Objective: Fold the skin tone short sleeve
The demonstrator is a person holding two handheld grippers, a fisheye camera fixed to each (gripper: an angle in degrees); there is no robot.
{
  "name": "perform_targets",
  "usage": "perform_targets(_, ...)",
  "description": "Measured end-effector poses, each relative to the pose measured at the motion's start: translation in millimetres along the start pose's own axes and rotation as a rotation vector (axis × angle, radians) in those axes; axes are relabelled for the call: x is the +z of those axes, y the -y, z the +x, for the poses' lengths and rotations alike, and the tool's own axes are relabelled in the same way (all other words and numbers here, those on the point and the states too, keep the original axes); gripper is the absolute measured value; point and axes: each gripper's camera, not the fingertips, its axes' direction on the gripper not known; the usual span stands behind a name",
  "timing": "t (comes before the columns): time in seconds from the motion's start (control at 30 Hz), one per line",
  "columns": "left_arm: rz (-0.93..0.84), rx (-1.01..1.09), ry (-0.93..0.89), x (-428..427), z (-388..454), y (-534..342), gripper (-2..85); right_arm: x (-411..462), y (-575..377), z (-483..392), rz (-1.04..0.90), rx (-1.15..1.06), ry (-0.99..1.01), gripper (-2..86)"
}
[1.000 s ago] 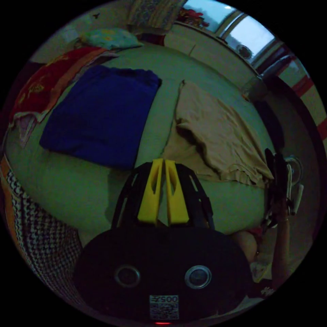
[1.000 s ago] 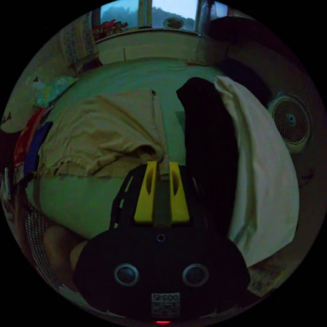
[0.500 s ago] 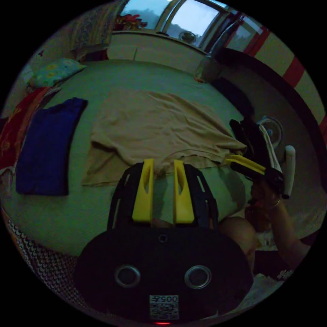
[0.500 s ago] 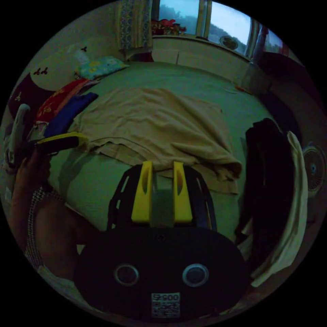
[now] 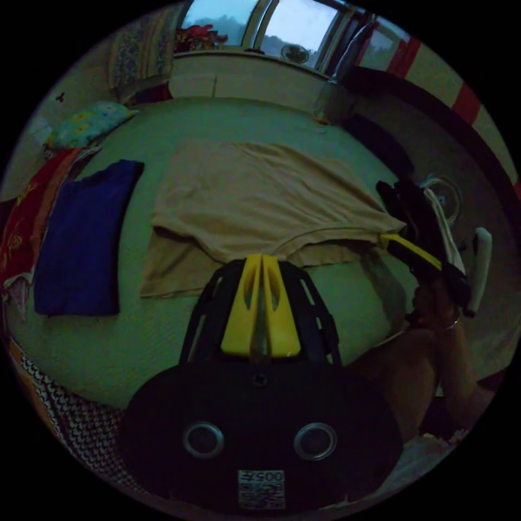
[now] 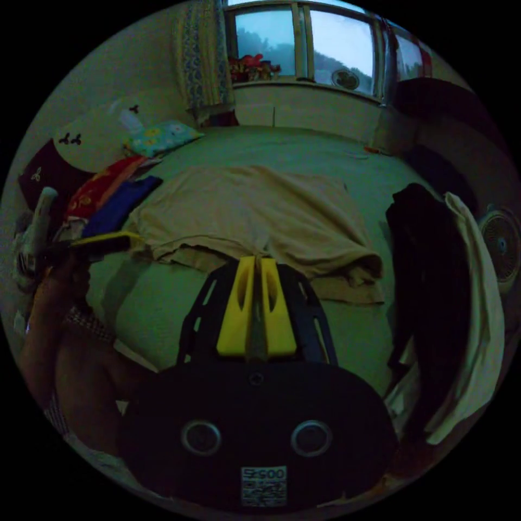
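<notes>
Both claws now closed (shirt [image 5: 260, 195] hem)

Both grippers are pinched closed right now. Left gripper [image 5: 262, 260] sits center frame in its own view, yellow jaws together. Right gripper [image 6: 256, 261] looks the same, jaws together. The person's hand [image 5: 434, 304] and bare forearm show at the left gripper view's right edge.

On the bed — one tan shirt [image 5: 260, 195], one blue garment [image 5: 81, 233].
</notes>
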Motion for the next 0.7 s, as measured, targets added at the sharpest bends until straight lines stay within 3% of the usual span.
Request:
perform_targets(0.1,0.020,0.008,0.050,-6.8,18.0,4.4,0.1,1.8,-6.5,0.1,-0.138,-0.054,-0.111,4.5)
perform_targets(0.23,0.014,0.018,0.064,-3.4,51.3,16.4,0.4,-30.3,-16.3,21.1,-0.012,0.017,-0.237,5.9)
perform_targets(0.53,-0.175,0.068,0.102,47.1,130.7,61.6,10.0,-55.9,-23.0,92.0,0.003,0.259,-0.315,6.3)
perform_targets(0.7,-0.274,0.042,0.083,72.8,155.3,79.8,8.4,-49.1,-25.2,124.3,-0.067,0.302,-0.306,5.8)
